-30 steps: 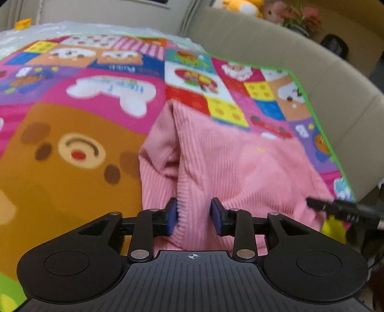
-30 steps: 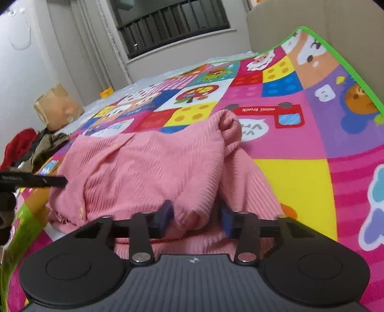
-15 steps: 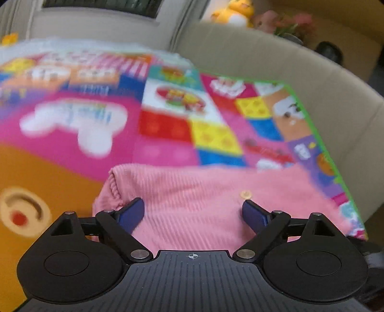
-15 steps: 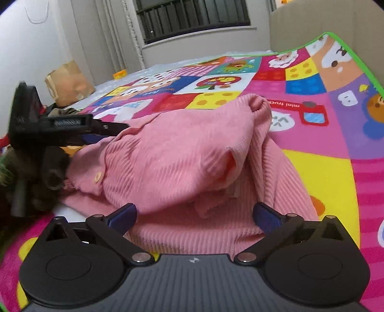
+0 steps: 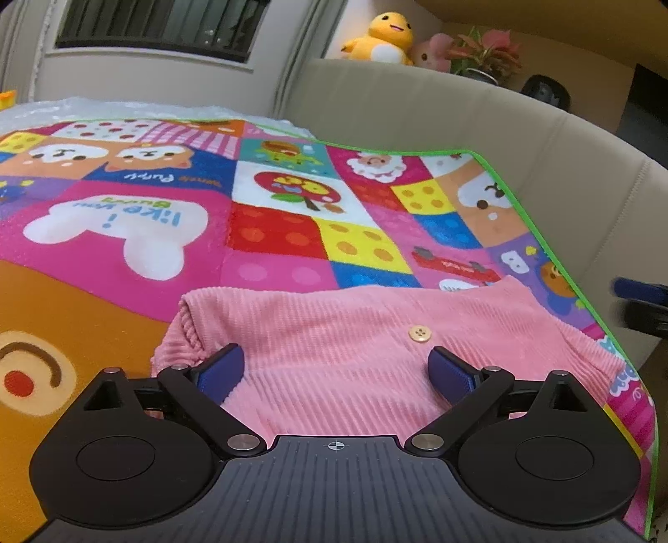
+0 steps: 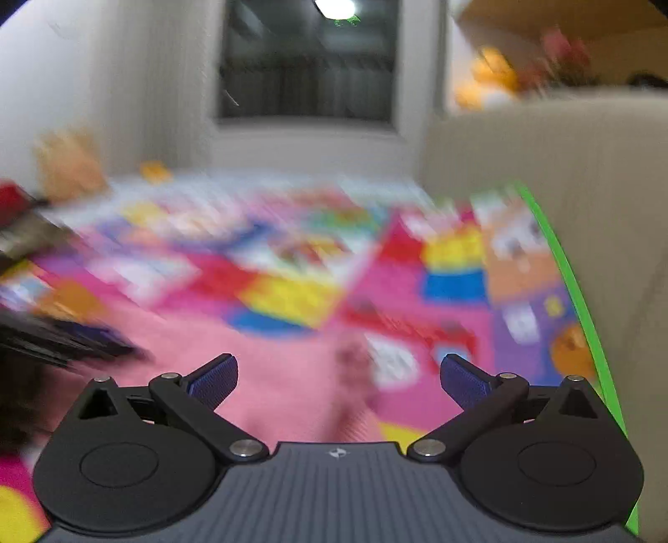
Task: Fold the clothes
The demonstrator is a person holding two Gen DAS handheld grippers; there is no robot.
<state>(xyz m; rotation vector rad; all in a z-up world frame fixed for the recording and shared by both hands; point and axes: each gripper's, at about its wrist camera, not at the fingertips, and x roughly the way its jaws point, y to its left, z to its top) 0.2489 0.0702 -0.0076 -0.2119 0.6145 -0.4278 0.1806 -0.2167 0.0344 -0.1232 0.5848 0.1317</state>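
- Since a second ago I have let go: both of my grippers were pinching folds of the pink ribbed cardigan point(image 5: 334, 334), and both sets of jaws have just been opening. The cloth has dropped from a bunched peak into a flat, folded slab.
- My left gripper point(image 5: 336, 371) hangs over the cardigan with its blue pads spread wide, the knit showing between them but nothing pressed. A pale button point(image 5: 418, 334) lies face up just ahead of the right-hand pad.
- My right gripper point(image 6: 338, 382) is spread equally wide and holds nothing (its view is smeared with motion, so I can make out only pink cloth below it).
- The cardigan lies at the near right corner of the cartoon play mat point(image 5: 267, 234), one end reaching the mat's green right edge, beside the beige padded headboard point(image 5: 480, 121).
- To finish this fold well, I judge I should lift clear without snagging the ribs, then press the rolled left edge flat, as it looks puffy.
- Containers: none is visible in either view, so nothing is stowed. A yellow plush duck point(image 5: 382, 37) sits on the ledge behind the headboard.
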